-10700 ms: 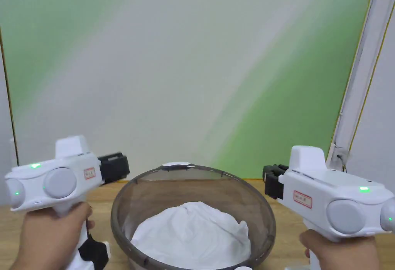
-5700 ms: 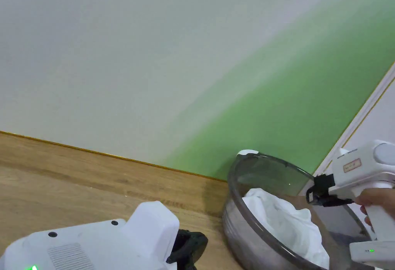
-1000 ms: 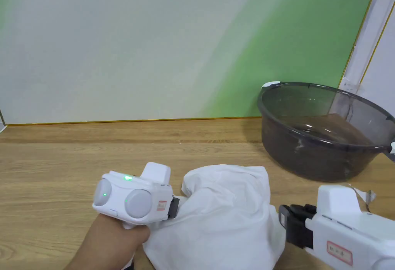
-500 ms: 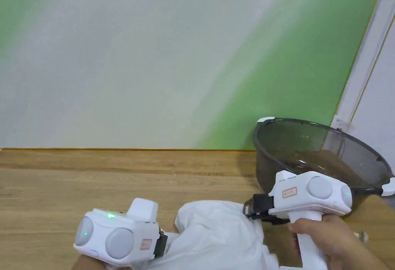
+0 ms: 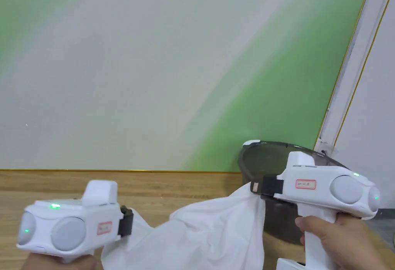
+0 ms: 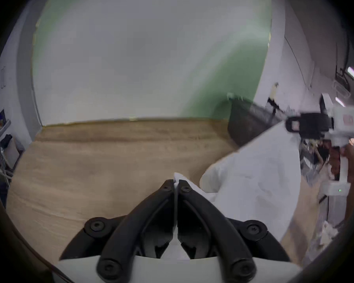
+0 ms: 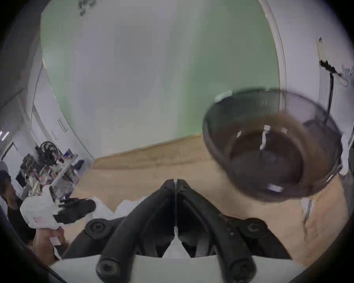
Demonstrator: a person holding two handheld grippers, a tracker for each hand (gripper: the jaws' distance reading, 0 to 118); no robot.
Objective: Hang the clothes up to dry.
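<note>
Cloth (image 5: 216,232) now lifted off table (image 5: 162,193); left gripper (image 6: 175,185) and right gripper (image 5: 257,186) fingers pinch opposite corners (spreading it for hanging).

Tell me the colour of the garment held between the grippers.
Plain white garment; clearest in the head view.

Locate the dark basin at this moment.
In the head view the basin stands on the wooden table at right, against the green wall, behind the right gripper.
</note>
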